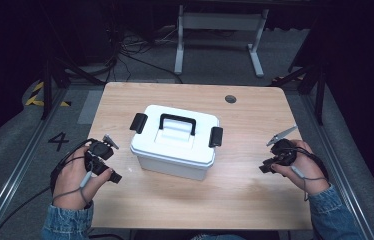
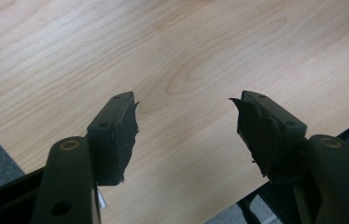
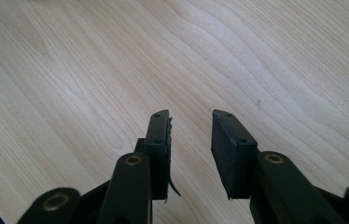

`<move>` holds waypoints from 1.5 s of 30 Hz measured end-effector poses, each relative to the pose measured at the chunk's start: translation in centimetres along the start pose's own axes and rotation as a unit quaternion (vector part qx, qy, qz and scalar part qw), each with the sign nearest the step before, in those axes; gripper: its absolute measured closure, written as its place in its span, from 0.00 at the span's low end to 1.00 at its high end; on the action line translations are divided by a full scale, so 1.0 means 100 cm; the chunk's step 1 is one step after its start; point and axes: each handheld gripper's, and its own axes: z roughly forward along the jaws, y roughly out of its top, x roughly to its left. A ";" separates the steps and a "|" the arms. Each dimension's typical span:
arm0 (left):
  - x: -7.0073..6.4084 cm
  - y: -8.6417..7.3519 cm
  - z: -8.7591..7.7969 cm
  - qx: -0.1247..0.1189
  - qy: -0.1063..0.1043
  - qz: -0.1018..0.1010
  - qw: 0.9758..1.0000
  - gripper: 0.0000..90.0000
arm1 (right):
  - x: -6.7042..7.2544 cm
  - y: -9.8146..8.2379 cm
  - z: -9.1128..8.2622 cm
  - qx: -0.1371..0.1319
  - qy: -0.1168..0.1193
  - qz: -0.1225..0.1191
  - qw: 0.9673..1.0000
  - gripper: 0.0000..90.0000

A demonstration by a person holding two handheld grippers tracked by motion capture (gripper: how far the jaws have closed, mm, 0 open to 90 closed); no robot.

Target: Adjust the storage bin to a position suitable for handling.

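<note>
A white plastic box (image 1: 175, 142) with a black handle (image 1: 177, 122) and two black side latches sits shut in the middle of the wooden table (image 1: 245, 190). My left gripper (image 1: 115, 176) rests near the table's left edge, held in a hand, to the left of the box. In the left gripper view my left gripper (image 2: 186, 105) stands open over bare wood, nothing between its pads. My right gripper (image 1: 265, 169) lies at the table's right side, apart from the box. In the right gripper view my right gripper (image 3: 190, 116) is open with a narrower gap over bare wood.
A round cable hole (image 1: 230, 99) sits near the table's far edge. Beyond the table stand a white desk frame (image 1: 220, 30) and cables on a grey floor. Metal rails run along both sides of the table.
</note>
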 end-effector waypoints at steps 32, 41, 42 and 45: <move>0.008 -0.001 -0.014 -0.038 -0.007 -0.032 0.999 0.34 | 0.013 0.044 -0.036 -0.036 0.022 -0.047 0.998 0.68; 0.012 0.001 -0.016 -0.054 -0.017 -0.030 0.998 0.34 | 0.025 0.070 -0.054 -0.052 0.029 -0.077 0.995 0.66; 0.012 0.001 -0.016 -0.054 -0.017 -0.032 0.998 0.33 | 0.027 0.073 -0.056 -0.054 0.031 -0.080 0.995 0.66; 0.013 0.001 -0.017 -0.054 -0.016 -0.031 0.998 0.33 | 0.030 0.079 -0.059 -0.057 0.033 -0.086 0.994 0.66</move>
